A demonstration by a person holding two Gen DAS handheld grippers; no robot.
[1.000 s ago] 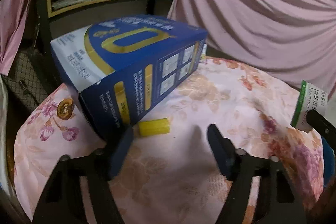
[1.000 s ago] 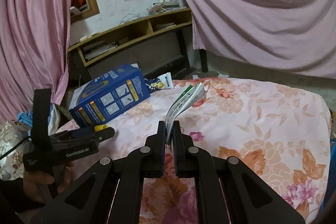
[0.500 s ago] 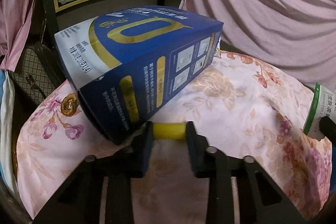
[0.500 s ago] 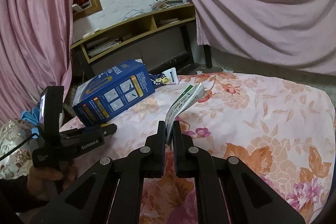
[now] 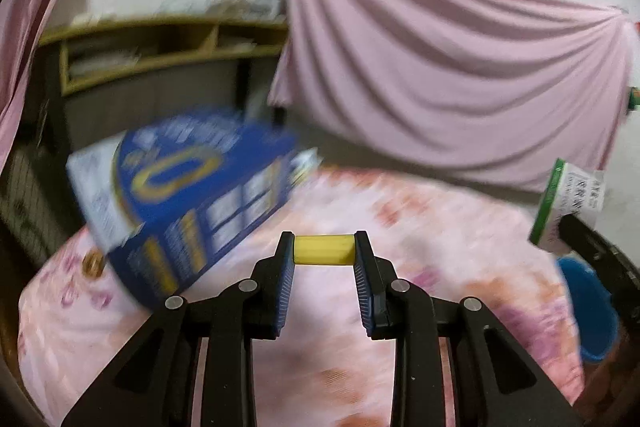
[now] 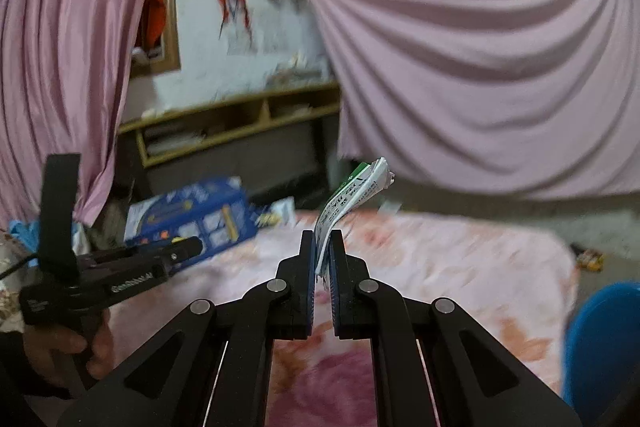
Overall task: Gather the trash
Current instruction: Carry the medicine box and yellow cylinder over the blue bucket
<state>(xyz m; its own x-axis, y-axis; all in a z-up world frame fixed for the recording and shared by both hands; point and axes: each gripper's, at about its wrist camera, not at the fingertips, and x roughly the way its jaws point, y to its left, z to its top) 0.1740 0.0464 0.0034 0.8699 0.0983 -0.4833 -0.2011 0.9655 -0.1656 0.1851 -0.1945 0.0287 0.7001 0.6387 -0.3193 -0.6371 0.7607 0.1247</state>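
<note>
A blue box [image 5: 188, 203] lies at the left on the flowered cloth [image 5: 440, 227]. The left gripper [image 5: 324, 250] pinches a short yellow tube [image 5: 323, 249] crosswise between its fingertips, lifted above the cloth. The right gripper [image 6: 322, 247] clamps a crumpled green-and-white wrapper [image 6: 352, 195]. A blue bin [image 6: 604, 339] sits far right.

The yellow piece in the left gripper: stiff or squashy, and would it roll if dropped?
The yellow piece spans the left gripper undeformed, so probably fairly stiff. It looks cylindrical, so it might roll on the floral cloth. Small, likely light.
</note>
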